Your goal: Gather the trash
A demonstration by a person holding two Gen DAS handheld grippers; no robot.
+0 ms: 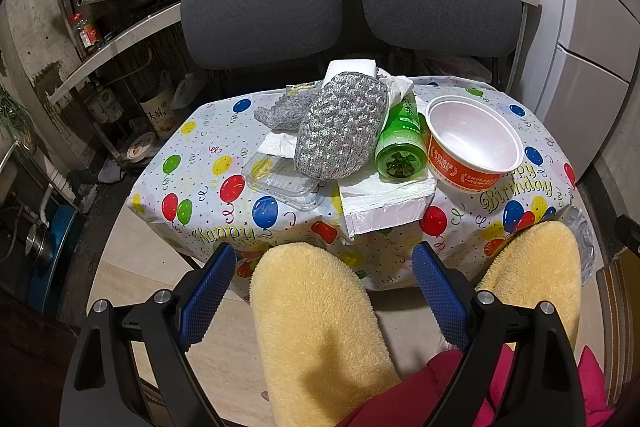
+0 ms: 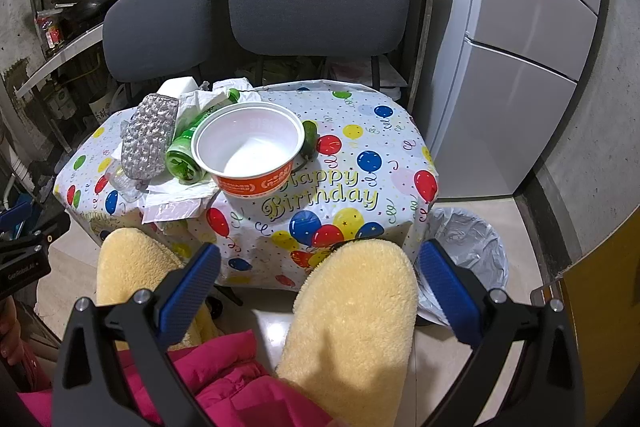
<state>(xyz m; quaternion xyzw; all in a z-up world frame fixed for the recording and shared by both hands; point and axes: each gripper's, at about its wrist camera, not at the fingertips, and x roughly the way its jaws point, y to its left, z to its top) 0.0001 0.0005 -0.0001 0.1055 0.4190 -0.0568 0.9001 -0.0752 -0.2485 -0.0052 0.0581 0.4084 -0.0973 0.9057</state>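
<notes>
Both sets of blue-padded jaws spread wide, nothing between them: left gripper (image 1: 324, 291) and right gripper (image 2: 320, 287) held back over fuzzy yellow knees, short of the small table (image 2: 360, 163) in its balloon-print birthday cloth. All trash seemingly uncollected there: white-and-orange paper bowl (image 2: 250, 151), green plastic bottle on its side (image 1: 398, 143), clear plastic clamshell (image 1: 280, 183), white plastic mailer bag (image 1: 384, 203), crumpled tissue (image 1: 394, 85), silver-grey knitted mitts (image 1: 340, 131). Bag-lined bin (image 2: 468, 247) down at the table's right, its contents unclear. Apparently nothing begun; everything left.
</notes>
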